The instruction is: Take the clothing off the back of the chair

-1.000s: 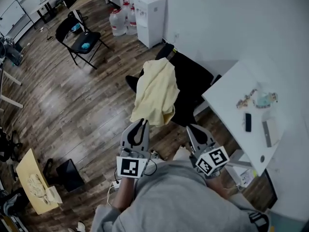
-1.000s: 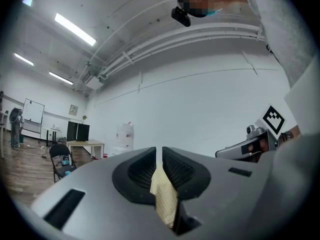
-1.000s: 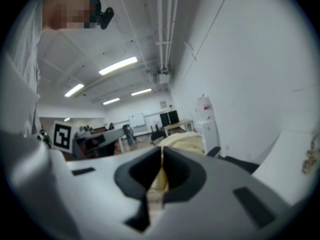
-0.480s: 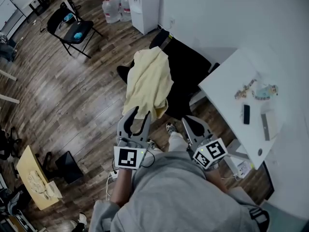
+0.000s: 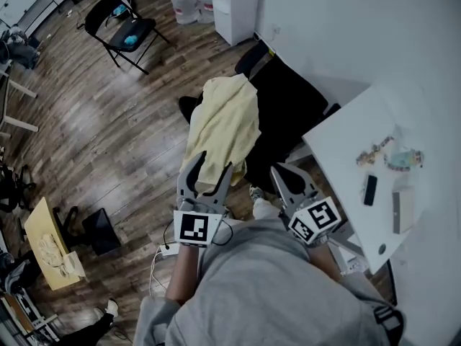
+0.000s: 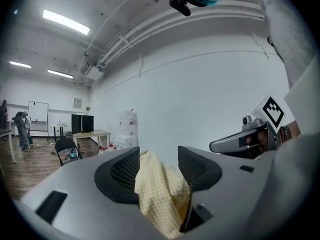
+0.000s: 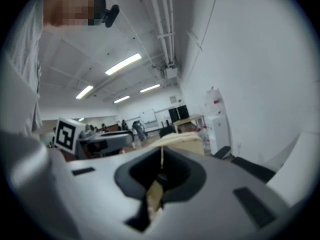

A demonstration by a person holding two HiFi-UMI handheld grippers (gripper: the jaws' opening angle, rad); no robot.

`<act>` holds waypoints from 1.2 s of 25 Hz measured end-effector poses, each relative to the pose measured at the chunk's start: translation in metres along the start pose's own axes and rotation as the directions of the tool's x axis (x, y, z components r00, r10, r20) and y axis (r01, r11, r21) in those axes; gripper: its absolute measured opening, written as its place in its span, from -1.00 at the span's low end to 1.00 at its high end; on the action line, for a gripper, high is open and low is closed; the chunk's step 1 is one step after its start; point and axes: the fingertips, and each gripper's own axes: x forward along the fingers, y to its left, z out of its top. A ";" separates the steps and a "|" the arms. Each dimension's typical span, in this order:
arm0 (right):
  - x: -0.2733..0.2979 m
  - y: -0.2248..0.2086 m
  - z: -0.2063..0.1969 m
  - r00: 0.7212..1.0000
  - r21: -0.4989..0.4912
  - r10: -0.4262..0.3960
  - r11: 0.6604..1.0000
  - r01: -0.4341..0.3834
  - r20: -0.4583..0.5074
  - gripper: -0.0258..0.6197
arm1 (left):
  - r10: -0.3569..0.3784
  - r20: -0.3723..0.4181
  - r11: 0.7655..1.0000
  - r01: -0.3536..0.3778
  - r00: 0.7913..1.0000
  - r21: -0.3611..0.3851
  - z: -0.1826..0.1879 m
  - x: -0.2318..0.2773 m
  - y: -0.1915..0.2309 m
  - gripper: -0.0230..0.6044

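From the head view, the yellow clothing [image 5: 223, 125] lies draped over the back of the black chair [image 5: 288, 114], which stands on the wood floor [image 5: 108, 135] beside the white bench [image 5: 353, 135]. The cloth hangs down the side of the chair back that faces the person. The left tool [image 5: 212, 163] is held out at the lower hem with its two jaws plainly spread, having just been opening. The right tool [image 5: 279, 171] sits near the chair's black edge, to the right of the cloth. Only the head view shows this layout, along with a dark phone [image 5: 369, 189] lying on the bench and a folding chair [image 5: 130, 31] well apart across the room. The left gripper view adds what the overhead angle cannot. Between the parted jaws of the left tool [image 6: 159, 159] the checked yellow clothing [image 6: 160, 194] fills the gap, though neither pad is seen pressing on it. The right tool [image 6: 220, 145] pokes in from the right edge. The right gripper view shows the right tool [image 7: 161, 166] with its jaws together and nothing held between them. The clothing [image 7: 182, 140] appears just past the tips, and the left tool [image 7: 107, 140] is alongside.
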 end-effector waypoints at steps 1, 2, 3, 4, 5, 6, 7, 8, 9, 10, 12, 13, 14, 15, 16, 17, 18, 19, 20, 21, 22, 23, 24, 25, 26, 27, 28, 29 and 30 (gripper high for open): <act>0.003 -0.004 0.002 1.000 0.001 0.011 1.000 -0.011 -0.003 -0.81 | 0.008 -0.011 1.000 -0.008 1.000 0.006 -0.001 0.004 0.000 -0.09; 0.005 -0.008 0.004 1.000 0.002 0.022 1.000 -0.022 -0.004 -0.81 | 0.016 -0.023 1.000 -0.016 1.000 0.013 -0.003 0.009 0.001 -0.08; 0.008 -0.012 0.007 0.999 0.003 0.032 0.999 -0.032 -0.005 -0.81 | 0.024 -0.037 1.000 -0.024 0.999 0.020 -0.004 0.015 0.001 -0.07; 0.011 -0.017 0.008 0.999 0.002 0.041 0.999 -0.041 -0.006 -0.81 | 0.033 -0.051 0.999 -0.031 0.998 0.036 -0.005 0.020 0.002 -0.06; 0.013 -0.021 0.009 0.999 0.001 0.049 0.999 -0.049 -0.006 -0.81 | 0.041 -0.064 0.998 -0.037 0.997 0.057 -0.007 0.024 0.003 -0.05; 0.015 -0.025 0.009 0.998 0.000 0.058 0.998 -0.058 -0.007 -0.81 | 0.050 -0.077 0.996 -0.044 0.996 0.072 -0.009 0.029 0.003 -0.04; 0.017 -0.030 0.010 0.998 -0.001 0.067 0.998 -0.067 -0.008 -0.81 | 0.059 -0.092 0.996 -0.052 0.994 0.074 -0.013 0.032 0.003 -0.04; 0.019 -0.034 0.010 0.997 -0.001 0.077 0.997 -0.077 -0.011 -0.81 | 0.068 -0.106 0.996 -0.061 0.992 0.066 -0.016 0.036 0.003 -0.03; 0.021 -0.037 0.011 0.996 -0.001 0.088 0.996 -0.088 -0.014 -0.81 | 0.079 -0.118 0.996 -0.072 0.990 0.058 -0.019 0.039 0.003 -0.02; 0.023 -0.040 0.012 0.995 0.000 0.099 0.995 -0.099 -0.018 -0.81 | 0.091 -0.130 0.995 -0.084 0.987 0.055 -0.020 0.042 0.003 -0.02; 0.027 -0.046 0.013 0.992 0.001 0.124 0.992 -0.124 -0.029 -0.81 | 0.115 -0.152 0.993 -0.108 0.982 0.056 -0.023 0.047 0.004 -0.01; 0.029 -0.049 0.013 0.990 0.000 0.138 0.990 -0.138 -0.034 -0.81 | 0.127 -0.164 0.991 -0.119 0.978 0.058 -0.025 0.049 0.005 0.00; 0.030 -0.050 0.013 0.988 -0.002 0.152 0.988 -0.152 -0.038 -0.81 | 0.138 -0.176 0.990 -0.130 0.975 0.058 -0.028 0.050 0.006 0.01; 0.032 -0.052 0.014 0.985 -0.004 0.166 0.986 -0.166 -0.042 -0.81 | 0.149 -0.188 0.988 -0.140 0.971 0.058 -0.030 0.051 0.006 0.02; 0.034 -0.053 0.014 0.983 -0.006 0.180 0.984 -0.180 -0.045 -0.81 | 0.160 -0.199 0.987 -0.152 0.967 0.057 -0.032 0.053 0.007 0.03; 0.036 -0.055 0.015 0.980 -0.007 0.192 0.981 -0.193 -0.050 -0.81 | 0.173 -0.209 0.985 -0.165 0.962 0.055 -0.034 0.055 0.008 0.03; 0.038 -0.058 0.014 0.977 -0.008 0.205 0.979 -0.205 -0.055 -0.81 | 0.185 -0.218 0.983 -0.178 0.958 0.053 -0.037 0.057 0.009 0.04; 0.040 -0.060 0.014 0.974 -0.008 0.217 0.976 -0.218 -0.061 -0.81 | 0.196 -0.228 0.980 -0.190 0.954 0.051 -0.040 0.059 0.010 0.04; 0.041 -0.061 0.013 0.971 -0.007 0.229 0.973 -0.230 -0.066 -0.81 | 0.206 -0.239 0.979 -0.200 0.949 0.049 -0.043 0.060 0.011 0.04; 0.042 -0.062 0.012 0.968 -0.006 0.241 0.970 -0.242 -0.071 -0.81 | 0.215 -0.250 0.976 -0.210 0.944 0.048 -0.047 0.061 0.011 0.04; 0.043 -0.063 0.012 0.965 -0.005 0.253 0.967 -0.254 -0.075 -0.81 | 0.225 -0.260 0.974 -0.220 0.939 0.048 -0.050 0.061 0.012 0.04; 0.043 -0.065 0.011 0.962 -0.004 0.263 0.965 -0.264 -0.079 -0.81 | 0.235 -0.269 0.972 -0.231 0.934 0.046 -0.053 0.062 0.012 0.04; 0.044 -0.066 0.011 0.959 -0.004 0.272 0.962 -0.274 -0.083 -0.81 | 0.244 -0.275 0.969 -0.242 0.930 0.043 -0.055 0.063 0.012 0.04; 0.045 -0.068 0.010 0.956 -0.004 0.281 0.959 -0.283 -0.087 -0.81 | 0.253 -0.279 0.967 -0.253 0.926 0.038 -0.058 0.064 0.012 0.04; 0.046 -0.070 0.010 0.953 -0.005 0.290 0.957 -0.291 -0.091 -0.81 | 0.262 -0.283 0.964 -0.264 0.923 0.034 -0.060 0.065 0.012 0.04; 0.047 -0.072 0.009 0.950 -0.005 0.298 0.954 -0.300 -0.094 -0.81 | 0.271 -0.286 0.961 -0.274 0.919 0.032 -0.061 0.065 0.012 0.04; 0.048 -0.073 0.009 0.947 -0.005 0.306 0.951 -0.308 -0.097 -0.81 | 0.280 -0.289 0.958 -0.283 0.915 0.033 -0.063 0.066 0.012 0.04; 0.049 -0.075 0.009 0.944 -0.006 0.314 0.949 -0.316 -0.099 -0.81 | 0.289 -0.292 0.956 -0.291 0.912 0.035 -0.064 0.066 0.012 0.04; 0.050 -0.076 0.009 0.942 -0.008 0.321 0.946 -0.323 -0.101 -0.81 | 0.295 -0.295 0.954 -0.298 0.909 0.035 -0.066 0.067 0.013 0.04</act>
